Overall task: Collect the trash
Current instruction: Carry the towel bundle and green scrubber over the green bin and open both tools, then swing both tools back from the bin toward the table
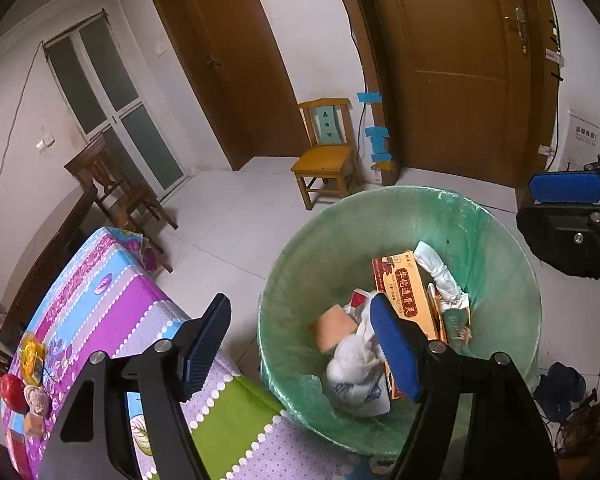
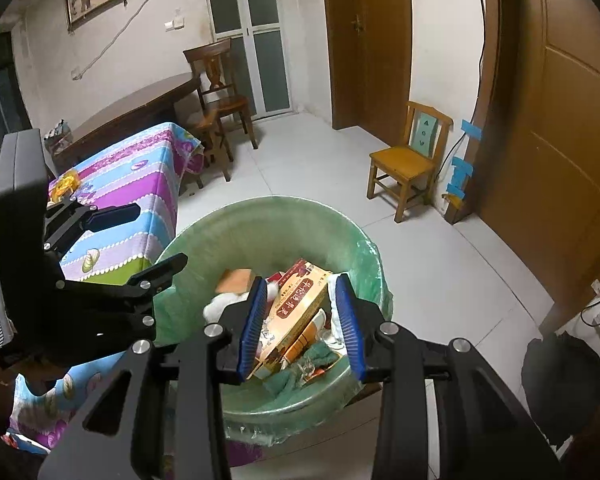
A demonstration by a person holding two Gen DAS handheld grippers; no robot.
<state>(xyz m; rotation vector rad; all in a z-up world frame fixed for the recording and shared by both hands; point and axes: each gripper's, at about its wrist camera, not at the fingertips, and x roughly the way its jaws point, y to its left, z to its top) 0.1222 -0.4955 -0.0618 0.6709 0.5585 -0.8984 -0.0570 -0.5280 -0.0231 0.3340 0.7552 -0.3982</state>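
Observation:
A bin with a green liner (image 1: 340, 232) (image 2: 260, 228) stands on the floor beside the table. Inside lie an orange printed box (image 1: 404, 296) (image 2: 296, 308), a crumpled white bag (image 1: 356, 372), a tan block (image 1: 332, 328) (image 2: 238, 278) and a white twisted wrapper (image 1: 440, 276). My left gripper (image 1: 300, 344) hangs over the bin's near left rim, jaws wide open with nothing between them. My right gripper (image 2: 302, 320) is over the bin with its blue pads apart. The box lies in the bin below them, not pinched. Each gripper shows in the other's view, the left gripper (image 2: 136, 242) and the right gripper (image 1: 564, 188).
A table with a colourful striped cloth (image 1: 112, 300) (image 2: 140, 200) touches the bin's left side and bears a red apple (image 1: 12, 392) and a yellow packet (image 1: 32, 356). A small yellow chair (image 1: 324, 156) (image 2: 404, 160) stands by the doors. A dark heap (image 2: 560, 376) lies on the floor, right.

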